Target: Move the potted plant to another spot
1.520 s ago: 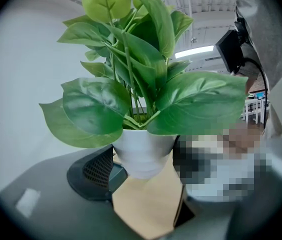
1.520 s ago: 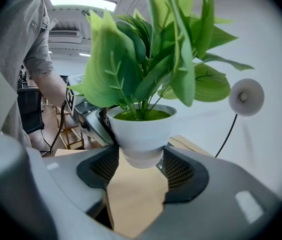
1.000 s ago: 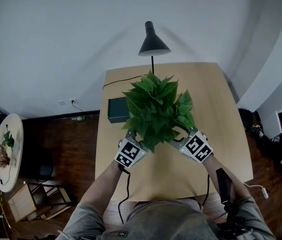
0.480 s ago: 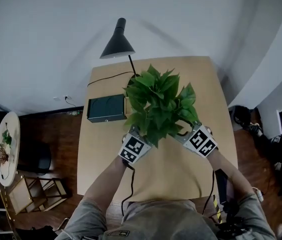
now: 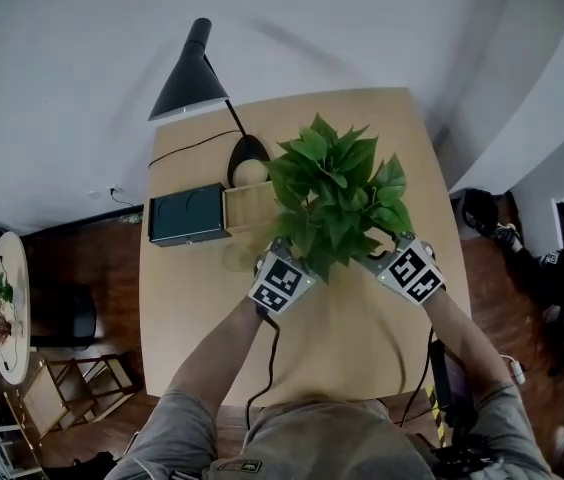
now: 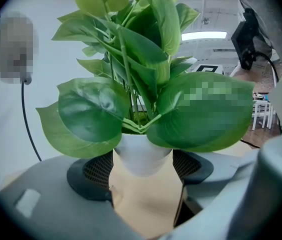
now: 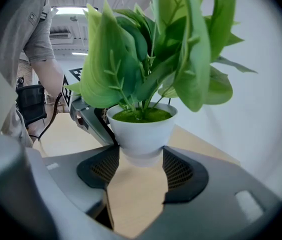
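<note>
The potted plant (image 5: 337,193), broad green leaves in a small white pot (image 6: 142,154), hangs just above the wooden table (image 5: 362,338). In the left gripper view, my left gripper (image 6: 142,168) is shut on the pot's lower part, one black pad on each side. From the opposite side, my right gripper (image 7: 140,166) clamps the same pot (image 7: 142,131). In the head view the leaves hide the pot and the fingertips. Only the two marker cubes show there, left (image 5: 282,283) and right (image 5: 412,271).
A black desk lamp (image 5: 190,73) stands at the table's far left, its base (image 5: 249,150) next to the plant. A dark green box (image 5: 187,215) and a wooden box (image 5: 249,206) lie left of the plant. A round side table (image 5: 7,303) stands far left.
Both grippers have carried the plant to the right across the table, away from the lamp. The green box and the wooden box now show fully to the plant's left.
</note>
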`<move>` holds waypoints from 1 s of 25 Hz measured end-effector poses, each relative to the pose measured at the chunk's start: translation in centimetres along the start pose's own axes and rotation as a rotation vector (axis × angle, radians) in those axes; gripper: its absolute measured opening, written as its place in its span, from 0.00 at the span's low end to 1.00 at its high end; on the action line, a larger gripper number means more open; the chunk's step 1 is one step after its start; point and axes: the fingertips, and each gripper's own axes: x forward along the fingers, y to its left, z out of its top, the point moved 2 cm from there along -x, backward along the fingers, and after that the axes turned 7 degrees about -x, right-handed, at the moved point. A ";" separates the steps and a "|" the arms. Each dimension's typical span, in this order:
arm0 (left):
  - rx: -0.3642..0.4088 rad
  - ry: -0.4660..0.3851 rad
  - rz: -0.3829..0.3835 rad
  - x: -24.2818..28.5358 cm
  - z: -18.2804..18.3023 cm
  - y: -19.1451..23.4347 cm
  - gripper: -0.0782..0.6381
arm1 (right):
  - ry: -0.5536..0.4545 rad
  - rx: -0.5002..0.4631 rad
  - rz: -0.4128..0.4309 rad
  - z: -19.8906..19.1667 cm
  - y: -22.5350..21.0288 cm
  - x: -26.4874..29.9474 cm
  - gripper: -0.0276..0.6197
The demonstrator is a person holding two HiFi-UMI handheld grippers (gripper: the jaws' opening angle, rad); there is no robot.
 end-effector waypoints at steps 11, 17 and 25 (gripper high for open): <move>-0.068 0.039 0.003 8.8 -2.0 0.5 0.62 | 0.055 0.006 0.033 -7.0 -5.4 0.7 0.47; -0.089 0.074 0.030 11.4 -3.0 1.8 0.62 | 0.087 -0.003 0.052 -9.0 -7.6 1.7 0.47; -0.100 0.114 0.075 14.0 -4.9 2.1 0.62 | 0.109 -0.002 0.085 -12.0 -8.6 3.2 0.46</move>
